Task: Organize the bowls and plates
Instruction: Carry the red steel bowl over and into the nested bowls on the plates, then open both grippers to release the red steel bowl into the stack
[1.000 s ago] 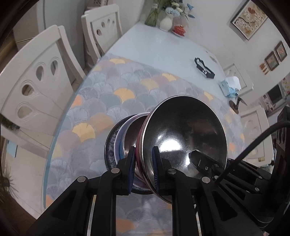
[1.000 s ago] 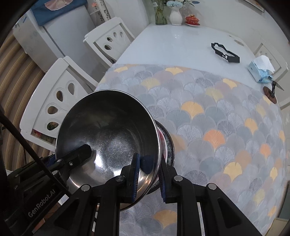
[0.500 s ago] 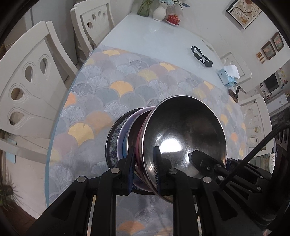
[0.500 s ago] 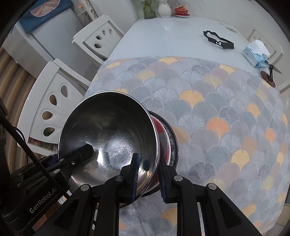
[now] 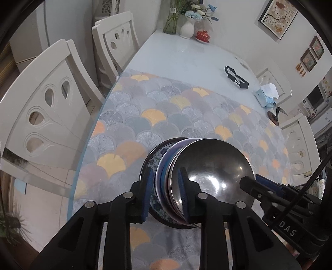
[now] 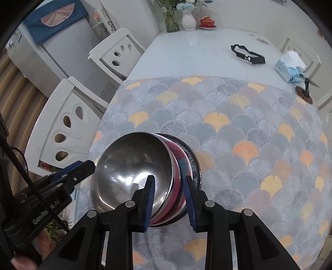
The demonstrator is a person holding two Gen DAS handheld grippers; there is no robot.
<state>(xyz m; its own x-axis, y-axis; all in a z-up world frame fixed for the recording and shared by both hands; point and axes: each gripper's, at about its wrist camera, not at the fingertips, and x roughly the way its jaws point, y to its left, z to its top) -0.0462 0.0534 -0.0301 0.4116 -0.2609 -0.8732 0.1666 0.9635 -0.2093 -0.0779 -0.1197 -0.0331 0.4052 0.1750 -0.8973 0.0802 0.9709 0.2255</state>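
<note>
**Both hand-held grippers spread around the bowl stack**

I start with the biggest thing in sight: the counter (image 5: 186, 54), pale and glossy at its far end, with a fan-patterned mat (image 6: 238, 128) in greys, yellows and oranges covering the near half. White chairs (image 5: 47, 108) stand along its left edge.

On the mat, near its front-left part, sits the stack. At the bottom I see a dark patterned plate (image 5: 154, 157). A bowl with a red-and-blue outside (image 6: 179, 164) rests in it, and a steel bowl (image 6: 132, 166) nests on top, mirror-bright inside. The whole stack stands on the plate, well apart from everything else on the counter.

My left hand-held gripper (image 5: 165, 189) straddles the near-left rims, its two blue-padded fingers parted wider than the rims between them; I make it open, not clamping. One finger reaches inside the steel bowl, the other sits outside, over the plate.

My right hand-held gripper (image 6: 169, 197) does the same on the opposite side: fingers spread, one in the steel bowl, one outside the coloured bowl, a visible gap at the outer pad.

Further back I pick out a black frame-shaped object (image 6: 248, 55), a tissue box (image 6: 289, 66), and a white vase (image 6: 188, 19) with flowers at the far end.
</note>
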